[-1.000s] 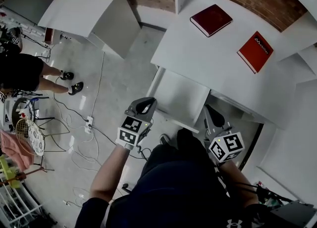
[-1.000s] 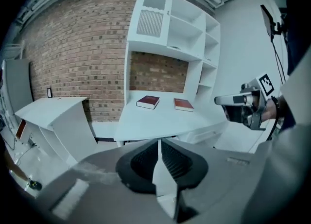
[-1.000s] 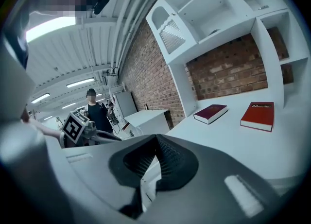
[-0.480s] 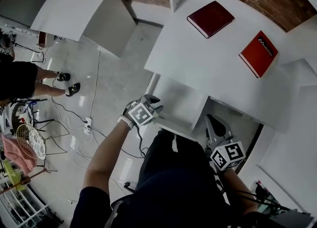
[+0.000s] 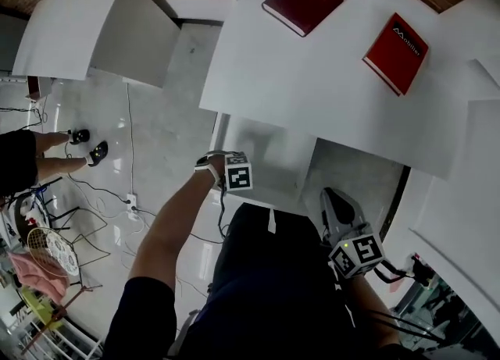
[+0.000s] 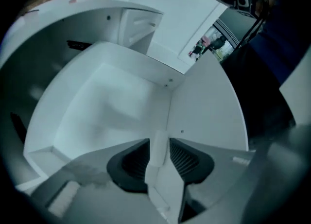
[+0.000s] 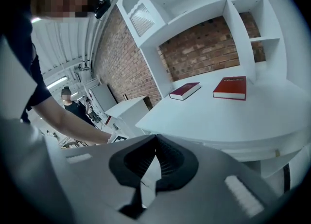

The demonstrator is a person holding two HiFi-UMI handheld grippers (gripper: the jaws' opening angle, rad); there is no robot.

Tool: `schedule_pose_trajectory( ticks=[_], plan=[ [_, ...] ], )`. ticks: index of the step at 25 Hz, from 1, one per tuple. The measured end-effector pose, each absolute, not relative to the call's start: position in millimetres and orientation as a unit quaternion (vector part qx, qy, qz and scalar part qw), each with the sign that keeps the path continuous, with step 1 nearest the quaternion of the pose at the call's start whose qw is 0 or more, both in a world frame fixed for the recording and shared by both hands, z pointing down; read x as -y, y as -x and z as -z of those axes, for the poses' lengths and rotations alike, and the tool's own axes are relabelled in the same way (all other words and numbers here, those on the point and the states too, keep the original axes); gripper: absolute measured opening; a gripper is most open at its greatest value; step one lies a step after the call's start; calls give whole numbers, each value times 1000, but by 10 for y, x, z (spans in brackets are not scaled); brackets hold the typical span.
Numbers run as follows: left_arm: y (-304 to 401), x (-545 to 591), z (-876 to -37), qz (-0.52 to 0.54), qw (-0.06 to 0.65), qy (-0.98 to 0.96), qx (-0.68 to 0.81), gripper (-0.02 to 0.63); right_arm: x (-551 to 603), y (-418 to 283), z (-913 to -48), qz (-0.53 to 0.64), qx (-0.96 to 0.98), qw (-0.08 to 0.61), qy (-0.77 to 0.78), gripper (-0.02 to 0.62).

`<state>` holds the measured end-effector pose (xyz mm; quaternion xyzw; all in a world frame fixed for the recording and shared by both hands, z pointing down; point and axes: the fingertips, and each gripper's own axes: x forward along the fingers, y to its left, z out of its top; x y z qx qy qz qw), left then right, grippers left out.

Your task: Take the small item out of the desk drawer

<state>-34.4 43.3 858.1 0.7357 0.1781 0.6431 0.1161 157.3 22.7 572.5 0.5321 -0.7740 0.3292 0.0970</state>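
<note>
Left gripper (image 6: 159,146): pointed steeply down at the open drawer (image 6: 104,113). Its claw is spread and has just been opening. It stands astride a white upright edge (image 6: 158,145) of the drawer, which fills most of the gap between the pads. I cannot tell whether the pads touch it.

Right gripper (image 7: 155,140): claw pressed together at the tips, nothing between them. It is held low in front of the desk (image 5: 328,77), near its front edge and right of the drawer, well apart from the left gripper.

Drawer: pulled out from under the desk's front edge, with the person's lap close against its front. The inside that shows is bare white. The small item cannot be made out in any view.

Desk top: a dark book (image 5: 305,1) and a red book (image 5: 396,42) lie flat and apart toward the back. The front half is bare.

Room to move: there is open floor (image 5: 156,116) left of the drawer, with cables (image 5: 137,194) trailing across it.
</note>
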Motion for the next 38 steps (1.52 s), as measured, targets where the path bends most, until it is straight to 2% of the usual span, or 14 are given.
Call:
schedule_pose_trajectory(
  ticks=[10, 24, 29, 38],
  plan=[
    [345, -746, -9093, -669, 101, -688, -264, 152, -364, -1783, -5977, -352, 735, 106, -570, 3],
    [335, -800, -9418, -687, 99, -662, -283, 134, -485, -1859, -6076, -363, 714, 104, -590, 3],
    [314, -809, -9333, -682, 89, -667, -288, 127, -497, -1801, -6103, -374, 713, 101, -584, 3],
    [89, -502, -8771, -632, 79, -746, -196, 127, -281, -1578, -5909, -348, 752, 98, -551, 3]
  ],
)
